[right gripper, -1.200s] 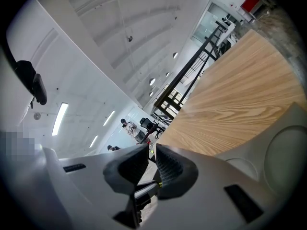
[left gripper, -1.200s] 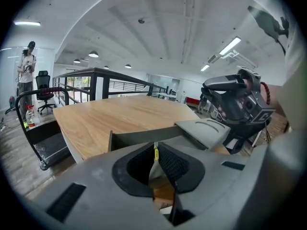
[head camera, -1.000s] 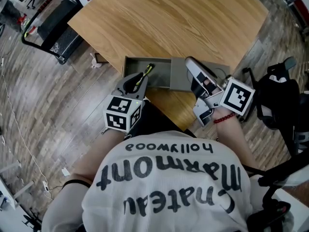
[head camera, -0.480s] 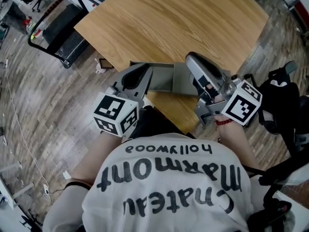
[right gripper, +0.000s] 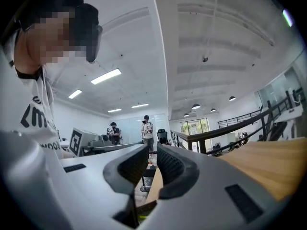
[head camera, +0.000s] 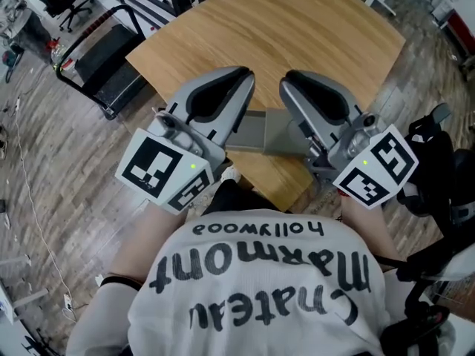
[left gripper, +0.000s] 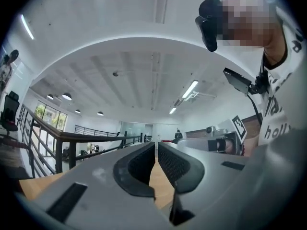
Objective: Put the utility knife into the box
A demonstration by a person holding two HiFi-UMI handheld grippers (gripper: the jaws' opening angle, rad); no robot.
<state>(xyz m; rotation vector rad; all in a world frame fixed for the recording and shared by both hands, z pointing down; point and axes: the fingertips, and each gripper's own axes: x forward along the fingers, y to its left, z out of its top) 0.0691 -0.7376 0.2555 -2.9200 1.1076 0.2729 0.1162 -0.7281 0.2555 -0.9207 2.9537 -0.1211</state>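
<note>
Task looked all but finished: left gripper and right gripper hung above the wooden table, jaws closed on nothing; the utility knife was out of sight, probably inside the grey box between them

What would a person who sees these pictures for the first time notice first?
The left hand-held gripper and the right hand-held gripper stand side by side above the near edge of the wooden table, each with jaws together and nothing between them. Between the two lies the grey box, partly hidden.
</note>
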